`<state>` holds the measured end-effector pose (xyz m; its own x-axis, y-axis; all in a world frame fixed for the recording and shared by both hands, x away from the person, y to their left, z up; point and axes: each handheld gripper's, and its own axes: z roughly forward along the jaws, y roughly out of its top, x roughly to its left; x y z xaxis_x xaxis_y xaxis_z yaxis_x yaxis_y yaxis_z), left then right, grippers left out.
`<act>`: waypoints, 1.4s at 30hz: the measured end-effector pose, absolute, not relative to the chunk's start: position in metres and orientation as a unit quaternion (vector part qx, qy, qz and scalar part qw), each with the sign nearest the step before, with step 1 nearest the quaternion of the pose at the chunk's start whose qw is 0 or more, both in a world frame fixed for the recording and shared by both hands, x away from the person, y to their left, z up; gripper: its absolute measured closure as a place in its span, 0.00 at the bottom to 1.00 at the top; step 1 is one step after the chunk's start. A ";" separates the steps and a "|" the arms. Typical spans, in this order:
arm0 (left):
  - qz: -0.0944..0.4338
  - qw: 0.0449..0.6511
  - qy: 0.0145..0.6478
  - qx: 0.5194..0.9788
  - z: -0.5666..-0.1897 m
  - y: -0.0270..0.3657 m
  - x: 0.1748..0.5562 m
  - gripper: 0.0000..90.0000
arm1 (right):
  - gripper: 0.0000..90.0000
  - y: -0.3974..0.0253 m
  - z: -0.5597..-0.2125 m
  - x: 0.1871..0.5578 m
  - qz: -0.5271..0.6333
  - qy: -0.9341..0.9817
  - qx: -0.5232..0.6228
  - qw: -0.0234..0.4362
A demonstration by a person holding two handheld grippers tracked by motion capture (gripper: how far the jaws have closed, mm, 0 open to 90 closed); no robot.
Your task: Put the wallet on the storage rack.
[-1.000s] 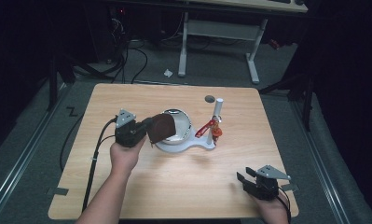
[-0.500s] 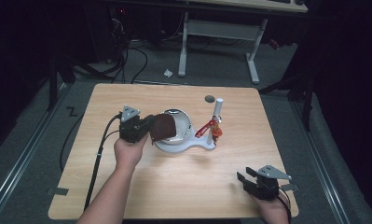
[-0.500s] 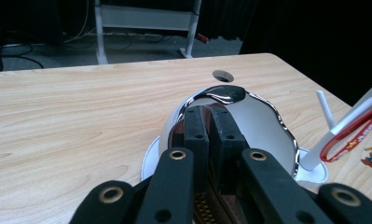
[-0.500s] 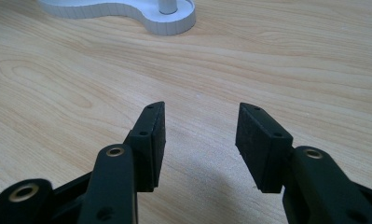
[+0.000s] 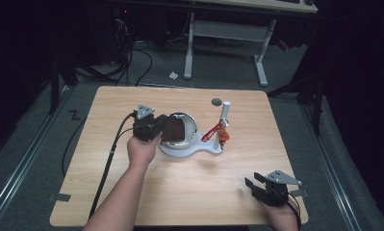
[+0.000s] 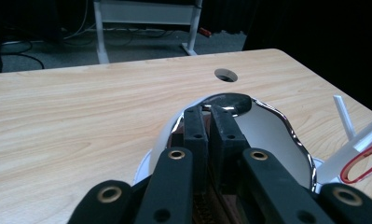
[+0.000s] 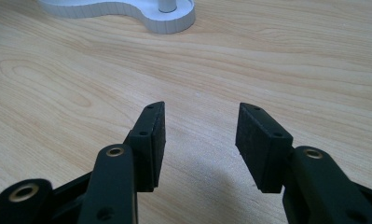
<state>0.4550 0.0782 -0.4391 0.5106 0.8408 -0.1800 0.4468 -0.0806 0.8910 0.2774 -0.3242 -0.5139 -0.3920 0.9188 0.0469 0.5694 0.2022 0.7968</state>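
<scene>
A shiny metal bowl (image 5: 187, 130) sits on a white base (image 5: 189, 150) at mid-table. Beside it stand a white post (image 5: 224, 115) and a red lever (image 5: 214, 132). My left gripper (image 5: 165, 129) reaches over the bowl's left rim, shut on a dark brown flat piece (image 5: 174, 130) that hangs inside the bowl. In the left gripper view the jaws stand close together over the bowl's chrome rim (image 6: 288, 133), and a strip of the brown piece (image 6: 223, 203) shows between them. My right gripper (image 5: 255, 184) (image 7: 200, 140) rests open and holds nothing near the front right corner.
A round hole (image 5: 216, 102) pierces the wooden table (image 5: 108, 159) behind the post. The left gripper's cable (image 5: 105, 163) trails off the front left. A desk frame (image 5: 223, 43) and floor cables lie beyond the far edge. The white base's end (image 7: 167, 21) lies ahead of the right gripper.
My left gripper has carried the brown piece to the right and slightly away, into the bowl. The right gripper has stayed put.
</scene>
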 end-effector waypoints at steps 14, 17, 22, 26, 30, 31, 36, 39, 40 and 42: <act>0.198 0.525 0.445 0.698 -0.439 0.084 0.446 0.70 | 0.59 -0.323 -0.515 0.278 0.382 0.744 0.500 0.226; 0.204 0.523 0.439 0.701 -0.438 0.085 0.441 0.66 | 0.59 -0.323 -0.515 0.278 0.381 0.744 0.501 0.225; 0.213 0.522 0.428 0.706 -0.437 0.089 0.431 0.59 | 0.59 -0.321 -0.515 0.278 0.380 0.745 0.499 0.226; 0.221 0.517 0.421 0.712 -0.438 0.094 0.420 0.53 | 0.59 -0.320 -0.515 0.278 0.379 0.747 0.498 0.225; 0.220 0.513 0.416 0.718 -0.439 0.103 0.411 0.48 | 0.59 -0.319 -0.515 0.278 0.378 0.748 0.497 0.225; 0.220 0.511 0.415 0.720 -0.439 0.105 0.409 0.47 | 0.59 -0.319 -0.515 0.278 0.378 0.749 0.496 0.226; 0.217 0.506 0.416 0.724 -0.442 0.121 0.398 0.43 | 0.59 -0.319 -0.515 0.278 0.377 0.749 0.496 0.225; 0.216 0.502 0.417 0.726 -0.447 0.132 0.391 0.42 | 0.59 -0.319 -0.516 0.278 0.376 0.749 0.496 0.226; 0.215 0.500 0.418 0.727 -0.449 0.135 0.388 0.42 | 0.59 -0.319 -0.516 0.278 0.376 0.750 0.496 0.225; 0.211 0.498 0.420 0.729 -0.454 0.143 0.384 0.41 | 0.59 -0.319 -0.516 0.278 0.375 0.751 0.494 0.227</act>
<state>0.3840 0.1428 -0.4539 0.5579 0.8226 -0.1102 0.4024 -0.1520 0.9028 0.2781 -0.3187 -0.5159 -0.4090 0.9121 0.0301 0.5716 0.2303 0.7876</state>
